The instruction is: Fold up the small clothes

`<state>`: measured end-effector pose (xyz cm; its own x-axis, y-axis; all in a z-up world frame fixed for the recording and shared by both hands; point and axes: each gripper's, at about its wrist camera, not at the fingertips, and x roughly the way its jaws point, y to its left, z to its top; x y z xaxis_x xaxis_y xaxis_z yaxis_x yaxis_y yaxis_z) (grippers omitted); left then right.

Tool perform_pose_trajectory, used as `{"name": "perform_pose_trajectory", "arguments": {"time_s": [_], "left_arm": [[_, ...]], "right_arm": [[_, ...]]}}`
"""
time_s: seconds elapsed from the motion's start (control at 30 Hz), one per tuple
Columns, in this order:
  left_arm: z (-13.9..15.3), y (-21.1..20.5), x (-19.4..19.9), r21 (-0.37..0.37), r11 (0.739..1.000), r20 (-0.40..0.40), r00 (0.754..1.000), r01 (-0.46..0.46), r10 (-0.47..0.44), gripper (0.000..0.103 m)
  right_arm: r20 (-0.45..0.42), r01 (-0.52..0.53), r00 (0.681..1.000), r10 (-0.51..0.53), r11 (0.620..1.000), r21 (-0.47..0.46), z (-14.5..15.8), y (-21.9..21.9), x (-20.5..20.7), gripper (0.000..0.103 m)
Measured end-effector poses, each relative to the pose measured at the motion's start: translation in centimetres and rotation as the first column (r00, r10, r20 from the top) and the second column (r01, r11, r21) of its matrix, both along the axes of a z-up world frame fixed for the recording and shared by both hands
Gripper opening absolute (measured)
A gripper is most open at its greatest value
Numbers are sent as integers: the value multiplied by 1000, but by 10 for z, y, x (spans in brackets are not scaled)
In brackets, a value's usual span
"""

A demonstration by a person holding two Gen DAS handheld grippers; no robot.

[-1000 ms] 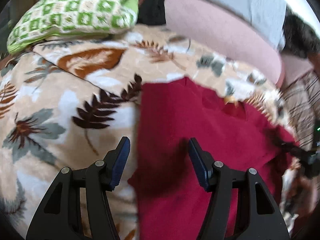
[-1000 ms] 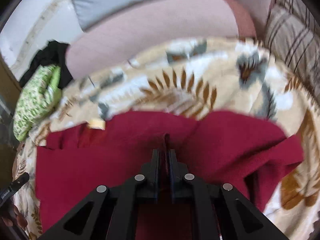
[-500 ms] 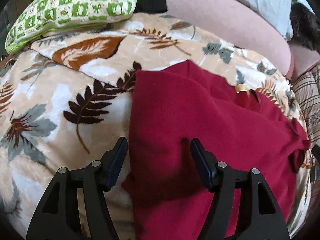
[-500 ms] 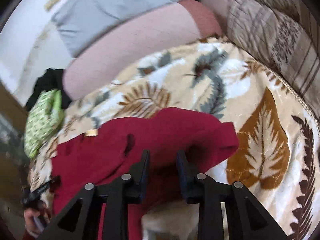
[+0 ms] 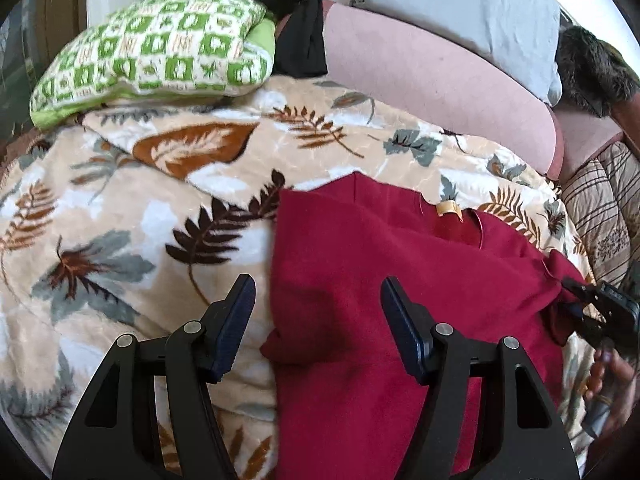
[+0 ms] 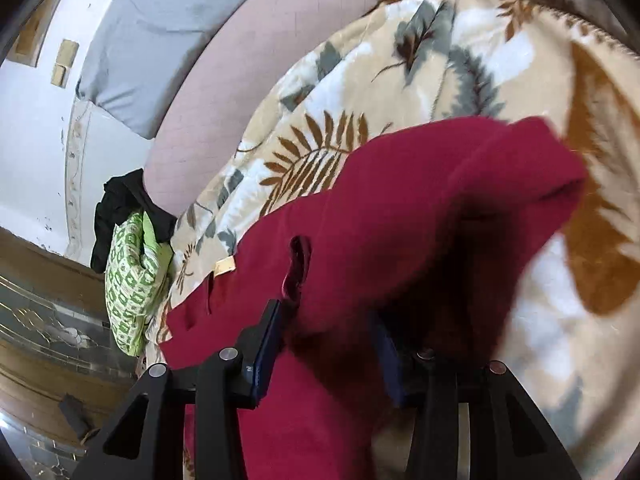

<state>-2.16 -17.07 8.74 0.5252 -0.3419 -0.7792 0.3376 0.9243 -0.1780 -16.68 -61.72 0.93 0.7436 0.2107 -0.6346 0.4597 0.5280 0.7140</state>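
A dark red knit garment point(image 5: 380, 280) lies spread on the beige fleece blanket with a leaf print point(image 5: 140, 220), its small tan neck label point(image 5: 449, 209) on the side towards the pink bolster cushion point(image 5: 432, 76). The left tool point(image 5: 318, 312) hovers spread wide above the garment's left edge, holding nothing; one finger is over the blanket, the other over red cloth. The right tool point(image 6: 332, 340) has its jaws parted, with a bunched fold of the garment point(image 6: 400, 220) draped between and over them. Beyond the garment, a green-and-white patterned pillow point(image 5: 160, 48) sits at the blanket's far edge.
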Motion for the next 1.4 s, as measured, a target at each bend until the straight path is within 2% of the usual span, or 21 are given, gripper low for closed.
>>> {"name": "perform_pose_trajectory", "arguments": {"time_s": [0.03,0.1,0.27,0.33,0.43,0.47,0.57,0.6,0.63,0.67,0.7,0.73,0.77,0.8,0.9,0.97,1.03,1.1,1.2,1.33,1.4], "left_arm": [[-1,0,-1,-5,1000,-12,1000,2,-2,65],[-2,-1,-3,-4,1000,-15,1000,10,-10,65],[2,4,-5,-26,1000,-4,1000,8,-8,65],[7,11,-3,-49,999,0,1000,-10,10,65],[14,22,-1,-73,997,13,999,-38,39,65],[17,27,1,-80,996,19,998,-50,51,65],[21,38,5,-86,993,23,996,-83,85,65],[21,41,6,-86,992,19,996,-89,91,65],[20,43,7,-85,992,14,995,-93,94,65],[20,45,8,-81,992,12,995,-93,95,65],[19,46,7,-77,993,10,996,-93,94,65],[19,47,6,-74,994,10,996,-83,84,65],[19,48,5,-73,995,12,997,-73,75,65],[18,48,4,-66,996,21,998,-54,56,65],[12,44,2,-53,998,25,1000,-16,18,65],[7,41,1,-70,998,1,1000,9,-9,65],[2,38,-3,-83,996,-17,999,35,-37,65],[-4,36,-6,-69,996,-34,998,52,-54,65],[-20,37,-6,-52,997,-79,995,57,-61,65],[-40,34,-2,-115,991,-171,982,66,-85,65],[-42,29,-4,-114,990,-160,982,82,-100,65]], "right_arm": [[25,20,999,-20,1000,5,2,-5,0,23],[87,52,995,-53,998,24,13,-16,-3,7],[310,34,949,-53,997,66,83,-29,-22,6],[430,-19,902,-44,990,141,111,-26,-27,6],[540,-160,841,32,968,193,142,-2,-16,6],[569,-211,820,58,955,207,147,9,-9,6],[679,-376,733,48,860,345,135,59,28,6],[687,-393,726,34,841,373,125,72,35,6],[666,-402,744,44,826,394,109,93,48,6],[606,-403,789,104,831,382,94,114,62,8],[446,-429,854,269,848,310,75,142,85,27],[307,-464,871,383,845,264,62,160,97,49],[224,-484,871,437,844,233,52,170,100,49],[198,-485,871,450,852,199,46,174,95,49],[216,-439,887,408,891,115,52,157,66,49],[179,-432,889,421,902,23,59,152,54,49],[145,-464,874,463,885,-32,62,159,50,49],[142,-516,842,521,854,-75,61,178,53,49],[124,-575,804,581,814,-83,42,197,51,49],[105,-593,796,596,803,-65,32,213,55,49],[100,-577,807,582,813,-77,32,208,49,49]]}}
